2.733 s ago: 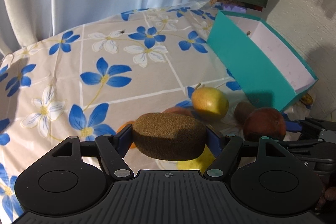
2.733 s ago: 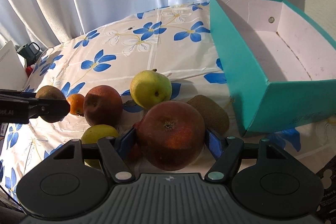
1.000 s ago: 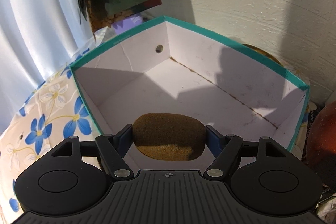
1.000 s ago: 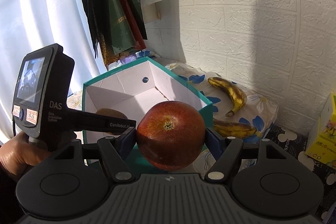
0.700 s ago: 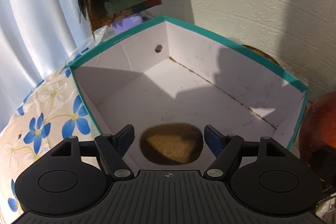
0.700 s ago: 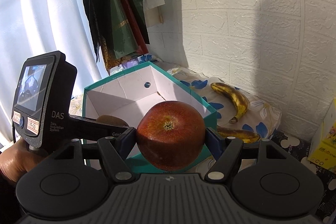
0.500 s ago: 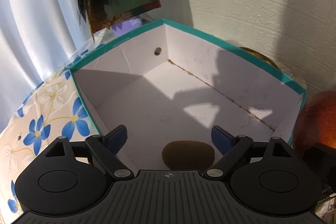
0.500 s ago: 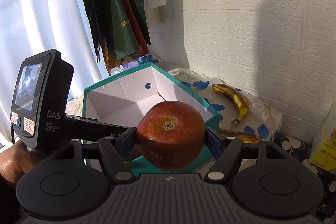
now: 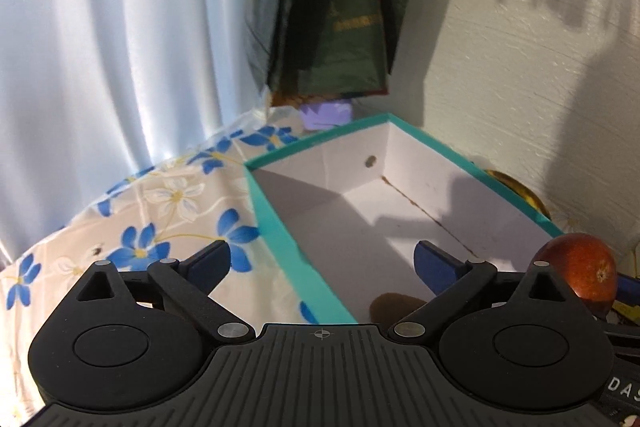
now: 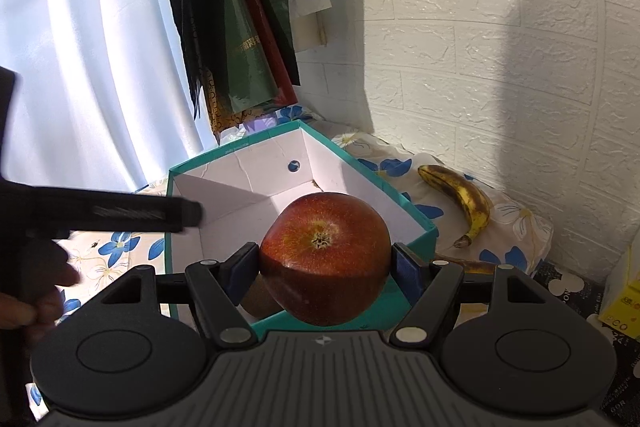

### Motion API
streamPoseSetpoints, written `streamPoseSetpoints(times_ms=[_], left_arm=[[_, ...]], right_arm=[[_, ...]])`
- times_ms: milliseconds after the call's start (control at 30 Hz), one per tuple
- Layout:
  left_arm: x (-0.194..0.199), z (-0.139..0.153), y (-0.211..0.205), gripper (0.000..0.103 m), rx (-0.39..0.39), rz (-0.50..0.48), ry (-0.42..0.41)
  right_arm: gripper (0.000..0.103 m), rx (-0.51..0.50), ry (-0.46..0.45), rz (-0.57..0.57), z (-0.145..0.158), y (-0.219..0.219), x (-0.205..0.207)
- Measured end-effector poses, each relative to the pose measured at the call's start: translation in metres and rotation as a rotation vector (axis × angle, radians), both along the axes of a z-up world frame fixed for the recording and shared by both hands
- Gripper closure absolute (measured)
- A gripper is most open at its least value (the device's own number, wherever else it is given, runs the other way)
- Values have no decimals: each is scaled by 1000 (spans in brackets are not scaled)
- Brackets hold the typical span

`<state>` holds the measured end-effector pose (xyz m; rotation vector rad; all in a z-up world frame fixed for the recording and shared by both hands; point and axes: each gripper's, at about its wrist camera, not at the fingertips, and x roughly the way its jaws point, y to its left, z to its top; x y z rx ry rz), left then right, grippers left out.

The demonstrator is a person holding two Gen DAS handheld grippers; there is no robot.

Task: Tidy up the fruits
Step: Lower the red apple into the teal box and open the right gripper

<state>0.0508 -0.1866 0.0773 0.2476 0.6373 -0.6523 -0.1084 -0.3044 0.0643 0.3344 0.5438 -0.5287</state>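
Kiwi (image 9: 394, 307) lies in box (image 9: 280, 227); banana (image 10: 460, 195) right of it.

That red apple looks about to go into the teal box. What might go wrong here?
The red apple, clamped in the right gripper, hangs over the kiwi already lying in the teal box; dropped there, it could bruise both. The open left gripper is close by, so the tools might bump.

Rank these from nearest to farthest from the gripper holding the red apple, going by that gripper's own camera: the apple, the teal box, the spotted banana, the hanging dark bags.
1. Red apple: clamped in the right gripper.
2. Teal box: just behind and below the apple.
3. Spotted banana: right, beyond the box, near the wall.
4. Dark bags: hanging up high at the back left.
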Motion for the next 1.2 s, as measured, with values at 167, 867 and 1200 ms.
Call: streamPoseSetpoints(times_ms=[167,867,1200], left_arm=[[6,-3,40,2,4,101,22],[4,-34,151,2,92,298,133],[-30,-48,182,2,61,236,144]], right_arm=[[31,-19,-5,26,-2,4,13],[31,-61,178,120,-39,25,79],[28,-108,174,119,-28,32,81]])
